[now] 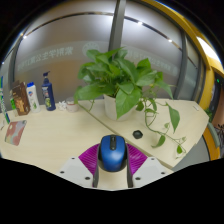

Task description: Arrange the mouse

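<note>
The blue mouse (112, 152), likely light, rigid and smooth-shelled, best taken by its flanks, sits between the gripper (112, 165)'s parted fingers on the desk (50, 140), a potted plant (125, 85) beyond.

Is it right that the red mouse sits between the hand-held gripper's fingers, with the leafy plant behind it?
Not quite: the mouse is blue, not red. The gripper view shows it between the hand-held gripper's fingers, with the leafy plant behind it on the table.
</note>
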